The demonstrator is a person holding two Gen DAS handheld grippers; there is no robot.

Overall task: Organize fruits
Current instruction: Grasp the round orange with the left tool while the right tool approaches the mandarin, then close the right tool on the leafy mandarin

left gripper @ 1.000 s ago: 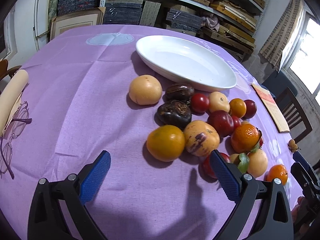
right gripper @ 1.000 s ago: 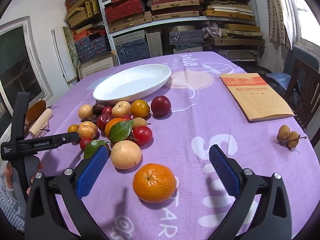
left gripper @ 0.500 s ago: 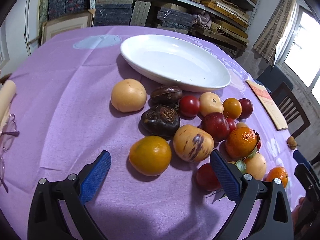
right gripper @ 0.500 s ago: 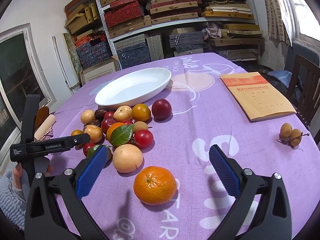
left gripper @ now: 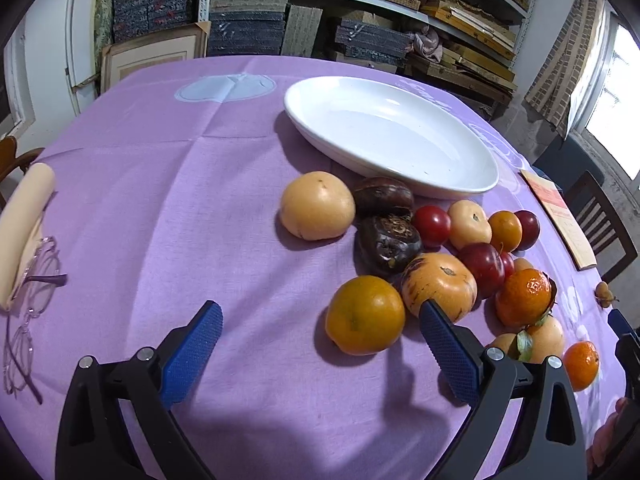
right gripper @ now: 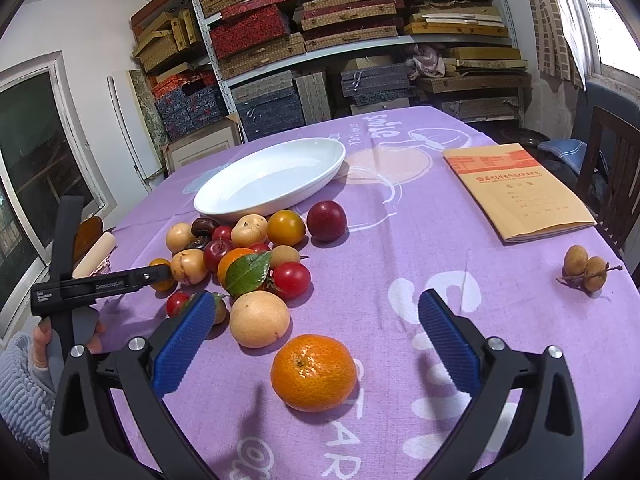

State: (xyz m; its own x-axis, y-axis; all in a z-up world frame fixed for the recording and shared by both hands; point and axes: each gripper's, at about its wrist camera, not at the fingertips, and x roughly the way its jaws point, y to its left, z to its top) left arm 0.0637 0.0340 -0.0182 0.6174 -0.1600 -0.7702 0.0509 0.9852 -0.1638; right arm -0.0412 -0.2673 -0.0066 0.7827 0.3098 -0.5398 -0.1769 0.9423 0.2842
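Right wrist: oval white dish (right gripper: 276, 178), long axis left-to-right, rising rightward.

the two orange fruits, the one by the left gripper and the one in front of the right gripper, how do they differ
The left-side orange is smooth, yellowish and touches the fruit pile; the tangerine is deeper orange, pebbly-skinned and sits alone on the cloth. Both are round, lie on the cloth, and are ungripped.
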